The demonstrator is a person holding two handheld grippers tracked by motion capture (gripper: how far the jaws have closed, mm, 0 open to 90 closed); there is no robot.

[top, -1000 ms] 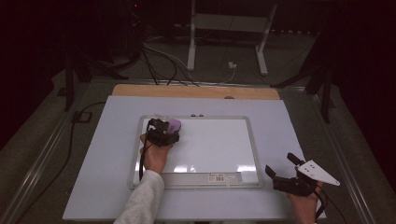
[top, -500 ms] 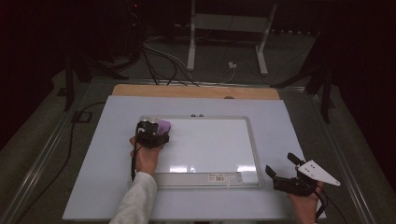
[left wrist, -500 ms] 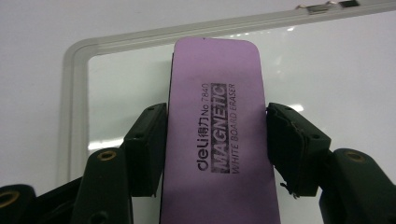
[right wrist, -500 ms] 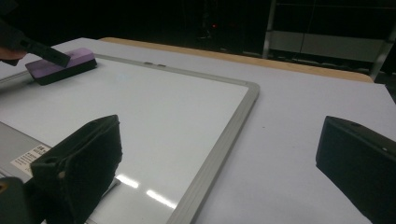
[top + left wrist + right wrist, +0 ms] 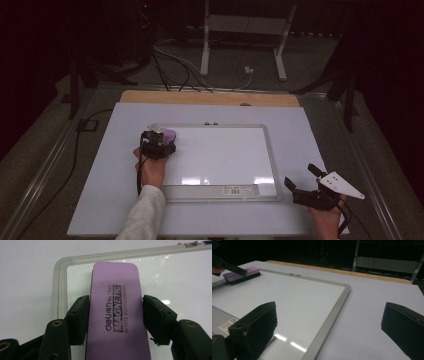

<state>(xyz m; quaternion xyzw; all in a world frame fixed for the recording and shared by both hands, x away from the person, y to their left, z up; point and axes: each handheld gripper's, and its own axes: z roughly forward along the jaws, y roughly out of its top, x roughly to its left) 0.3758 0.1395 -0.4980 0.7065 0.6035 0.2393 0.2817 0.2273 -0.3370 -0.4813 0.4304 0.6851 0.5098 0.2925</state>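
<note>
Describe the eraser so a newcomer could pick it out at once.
Find the whiteboard lying flat on the table. At its far left corner, the left gripper clamps the eraser: a purple block printed "Magnetic White Board Eraser", the one coloured thing there.

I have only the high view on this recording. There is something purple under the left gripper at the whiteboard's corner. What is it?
Observer: A purple whiteboard eraser; the left gripper view shows "MAGNETIC WHITE BOARD ERASER" printed on its top.
Operator: Is it actually gripped?
Observer: Yes. The left gripper has one pad against each long side of it.
Operator: Where does it sit on the board?
Observer: Flat on the whiteboard, its far end near the rounded corner of the frame.
Operator: And the right gripper?
Observer: The right gripper stands wide open with nothing between its jaws, one jaw over the board's near corner and the other over the table.
</note>
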